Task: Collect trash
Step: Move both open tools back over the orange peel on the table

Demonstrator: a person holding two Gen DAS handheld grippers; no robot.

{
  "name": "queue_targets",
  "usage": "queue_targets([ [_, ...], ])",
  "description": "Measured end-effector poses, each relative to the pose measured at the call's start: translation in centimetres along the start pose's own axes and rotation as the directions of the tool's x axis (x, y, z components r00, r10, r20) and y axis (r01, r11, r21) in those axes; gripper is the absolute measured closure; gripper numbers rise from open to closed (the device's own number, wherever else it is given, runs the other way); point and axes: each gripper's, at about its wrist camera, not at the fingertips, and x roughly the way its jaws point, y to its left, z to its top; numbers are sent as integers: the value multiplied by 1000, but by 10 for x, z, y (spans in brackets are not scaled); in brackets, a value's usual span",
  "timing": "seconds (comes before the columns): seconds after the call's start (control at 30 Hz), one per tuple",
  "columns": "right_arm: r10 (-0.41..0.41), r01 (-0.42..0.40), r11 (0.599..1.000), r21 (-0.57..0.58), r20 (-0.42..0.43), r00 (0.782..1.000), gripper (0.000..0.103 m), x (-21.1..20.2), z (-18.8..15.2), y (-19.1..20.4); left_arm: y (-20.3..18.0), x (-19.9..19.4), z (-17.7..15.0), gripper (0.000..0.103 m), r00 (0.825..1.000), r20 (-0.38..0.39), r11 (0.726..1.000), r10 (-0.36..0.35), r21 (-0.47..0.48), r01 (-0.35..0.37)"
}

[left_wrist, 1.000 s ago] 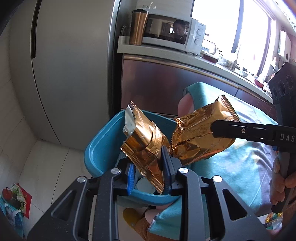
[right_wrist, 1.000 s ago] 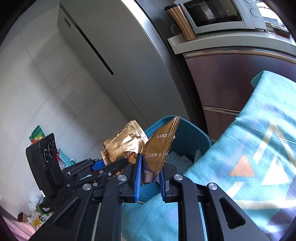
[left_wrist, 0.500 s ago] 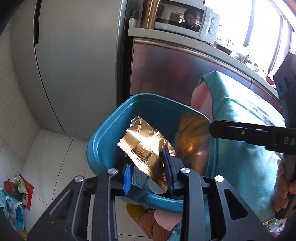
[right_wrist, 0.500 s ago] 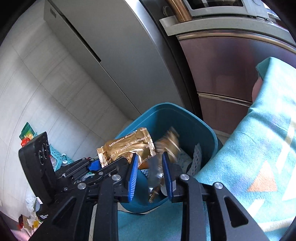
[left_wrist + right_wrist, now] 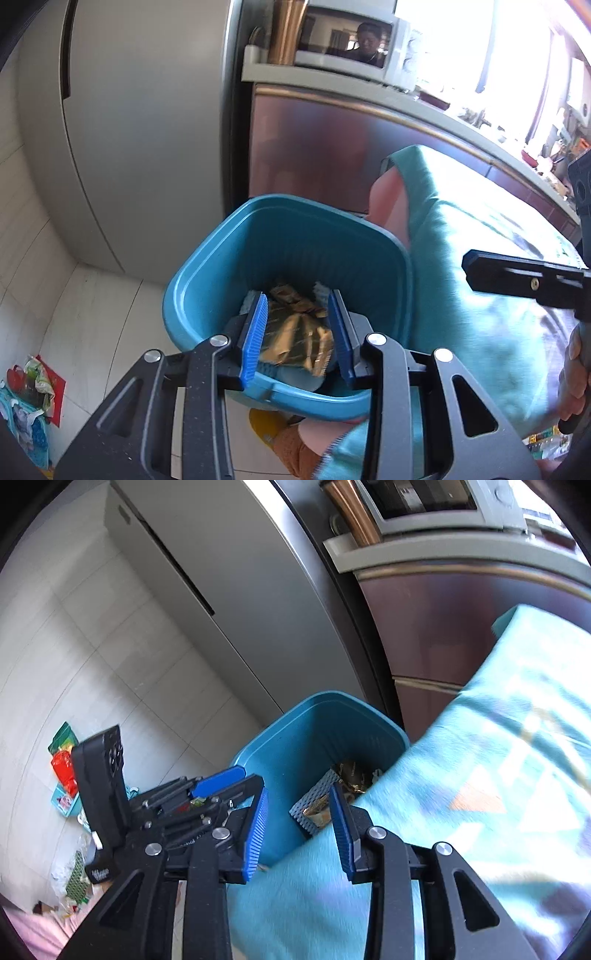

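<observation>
Trouble could come if either claw dips and knocks the blue bin (image 5: 207,280) over; gold wrappers (image 5: 295,332) lie loose inside the bin, below the left claw (image 5: 297,332); its jaws, and the right claw's (image 5: 299,819), have just been opening and hold nothing.

Two wrist fisheyes, both angled steeply down, close above the shared teal bin (image 5: 207,280), fridge (image 5: 221,583) behind

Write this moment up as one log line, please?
left gripper: open, jaws just opening, empty | right gripper: open, jaws just opening, empty | gold wrappers: lying in blue bin
</observation>
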Motion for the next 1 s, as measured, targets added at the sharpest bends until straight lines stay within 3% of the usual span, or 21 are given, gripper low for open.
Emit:
queue_targets([
  [0.2,-29,33,999,-35,99,995,64,-57,-16,-4,-33,-33,5,63,992,75,993,-98,68,93],
  [0.37,-109,107,994,21,189,976,63,-114,-38,-26,-79,-54,9,61,972,98,967,-213,164,195],
  [0.53,-242,215,968,129,250,938,63,-159,-66,-52,-134,-61,8,59,944,78,922,-320,255,291],
  [0.73,-386,315,911,268,280,879,63,-214,-107,-84,-200,-53,-2,59,911,0,862,-411,326,389],
  [0.93,-491,363,841,402,283,824,63,-254,-140,-126,-255,-43,-13,59,877,-76,803,-475,371,467],
  [1.0,-511,363,817,448,272,816,63,-260,-148,-141,-269,-39,-15,59,869,-97,788,-486,381,483],
])
